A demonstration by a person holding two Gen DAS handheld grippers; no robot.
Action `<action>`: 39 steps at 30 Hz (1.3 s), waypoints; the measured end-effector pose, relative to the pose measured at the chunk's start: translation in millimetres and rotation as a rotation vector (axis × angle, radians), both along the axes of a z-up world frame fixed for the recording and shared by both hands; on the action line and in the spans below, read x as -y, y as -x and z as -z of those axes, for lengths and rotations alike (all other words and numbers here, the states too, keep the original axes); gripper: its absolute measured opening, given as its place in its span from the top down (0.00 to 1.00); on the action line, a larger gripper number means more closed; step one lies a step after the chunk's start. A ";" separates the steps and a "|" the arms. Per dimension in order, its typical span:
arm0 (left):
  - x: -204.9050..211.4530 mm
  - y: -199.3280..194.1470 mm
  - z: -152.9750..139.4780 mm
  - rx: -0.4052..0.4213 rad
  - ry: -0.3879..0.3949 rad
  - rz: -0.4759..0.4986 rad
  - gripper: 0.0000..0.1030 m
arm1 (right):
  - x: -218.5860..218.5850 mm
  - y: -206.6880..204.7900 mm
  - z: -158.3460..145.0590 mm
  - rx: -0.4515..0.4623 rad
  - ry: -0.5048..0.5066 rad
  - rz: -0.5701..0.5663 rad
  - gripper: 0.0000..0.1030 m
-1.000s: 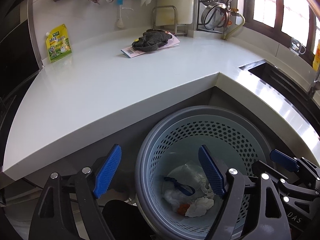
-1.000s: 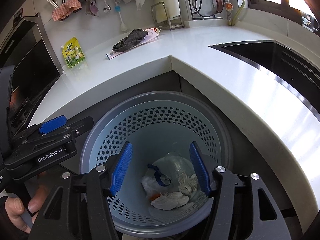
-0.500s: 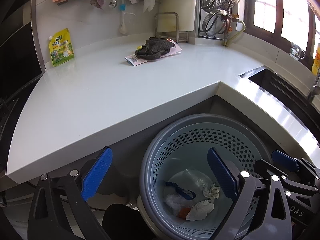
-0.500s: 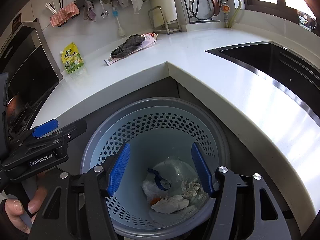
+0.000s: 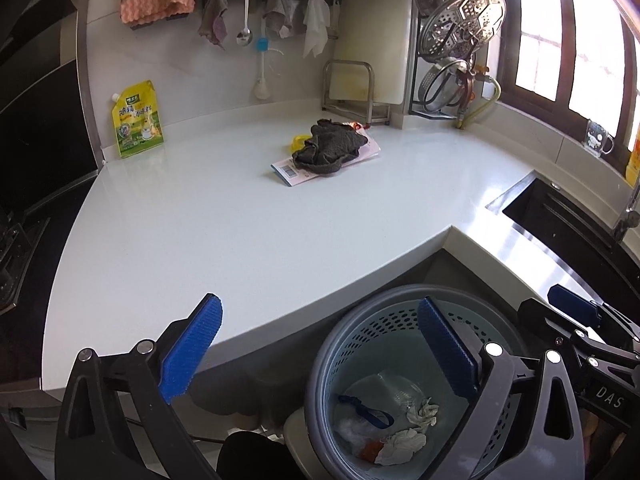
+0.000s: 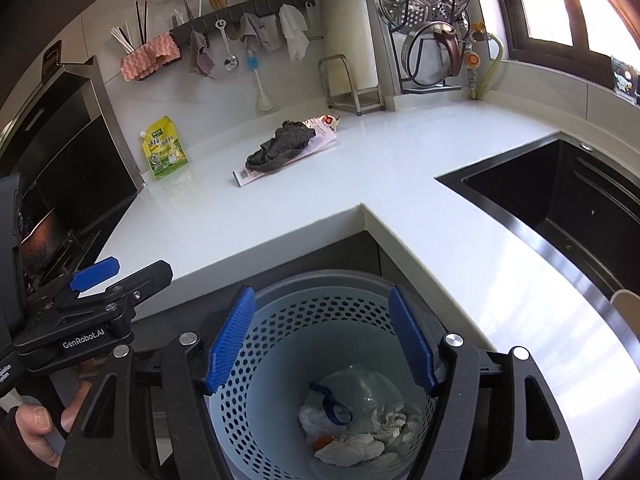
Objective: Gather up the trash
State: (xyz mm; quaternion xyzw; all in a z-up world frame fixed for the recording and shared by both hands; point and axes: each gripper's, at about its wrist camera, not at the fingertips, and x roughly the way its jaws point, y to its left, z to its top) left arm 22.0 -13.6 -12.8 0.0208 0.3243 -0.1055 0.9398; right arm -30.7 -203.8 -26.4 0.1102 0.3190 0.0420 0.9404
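A perforated blue-grey bin [image 5: 320, 380] [image 6: 316, 280] stands on the floor in the counter's inner corner. In its bottom lie crumpled tissues [image 5: 400, 444] [image 6: 352, 446], a blue strap [image 5: 368, 412] and clear plastic. My left gripper [image 5: 319, 305] hangs open and empty over the bin's left rim and the counter edge. My right gripper [image 6: 321, 294] is above the bin's mouth, its jaws opening with nothing between them. On the white counter [image 5: 240, 232] a dark cloth [image 5: 326, 148] [image 6: 280, 144] lies on a pink packet [image 5: 288, 172].
A yellow pouch [image 5: 138, 120] [image 6: 164, 148] leans on the back wall. A black sink [image 6: 560, 200] is sunk in the counter at right, a stove [image 6: 48, 240] sits at left. Racks, a cutting board and hanging utensils line the back wall. A hand [image 6: 36, 428] holds the left gripper's handle.
Both grippers have risen away from the bin, so more of the counter shows. Both pairs of jaws stand wider than before. The trash in the bin has not moved.
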 end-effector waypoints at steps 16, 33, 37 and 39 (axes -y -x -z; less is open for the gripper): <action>-33.7 -65.9 -32.5 0.064 0.018 -0.077 0.06 | -19.3 -86.9 -25.8 0.011 0.001 -0.044 0.31; -59.0 -154.7 -31.0 0.029 0.019 -0.156 0.06 | -35.8 -185.9 -40.3 0.010 0.050 -0.086 0.27; -60.1 -169.1 -31.6 0.047 0.011 -0.169 0.06 | -33.3 -208.2 -35.8 -0.011 0.047 -0.079 0.27; -60.5 -175.0 -31.3 0.055 0.014 -0.168 0.06 | -33.3 -219.1 -32.4 -0.028 0.053 -0.077 0.27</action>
